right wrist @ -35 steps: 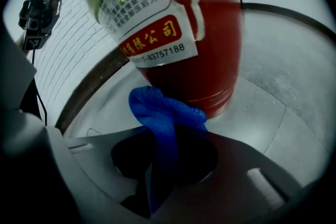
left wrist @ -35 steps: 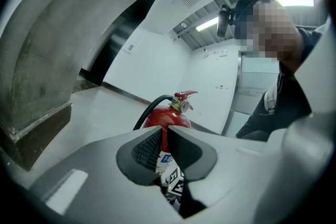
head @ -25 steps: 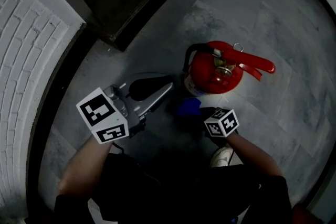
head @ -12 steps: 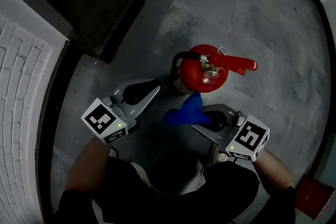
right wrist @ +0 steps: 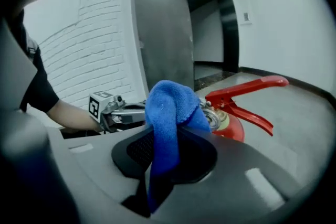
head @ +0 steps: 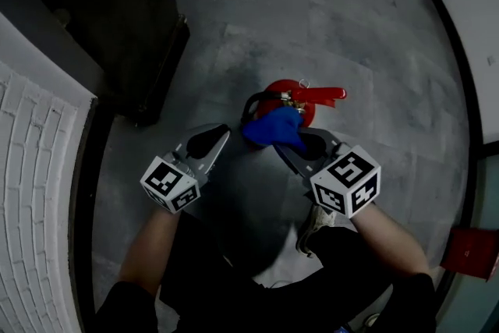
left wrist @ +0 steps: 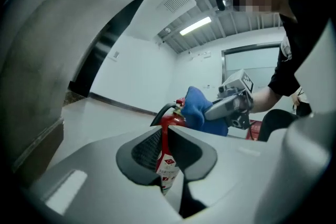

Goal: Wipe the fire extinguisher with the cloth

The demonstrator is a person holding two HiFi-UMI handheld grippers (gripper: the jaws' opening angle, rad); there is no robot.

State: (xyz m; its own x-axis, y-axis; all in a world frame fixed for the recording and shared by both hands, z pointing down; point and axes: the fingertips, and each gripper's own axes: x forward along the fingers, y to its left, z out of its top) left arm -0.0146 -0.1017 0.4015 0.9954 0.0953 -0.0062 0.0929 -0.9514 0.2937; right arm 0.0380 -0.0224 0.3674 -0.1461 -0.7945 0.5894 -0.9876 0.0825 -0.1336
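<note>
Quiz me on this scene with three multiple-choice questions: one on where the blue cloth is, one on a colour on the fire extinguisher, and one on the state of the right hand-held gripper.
1. Where is the cloth?
A. Flat on the floor
B. Hung on the brick wall
C. At the top of the fire extinguisher

2. What colour is the extinguisher's lever?
A. Red
B. Yellow
C. Black

3. What state is the right hand-held gripper in?
A. Open and empty
B. Shut on the cloth
C. Shut on the lever

Answers:
1. C: both gripper views show the cloth bunched by the valve.
2. A: the lever is red like the body.
3. B: the right gripper view shows its jaws pinching the cloth.
</note>
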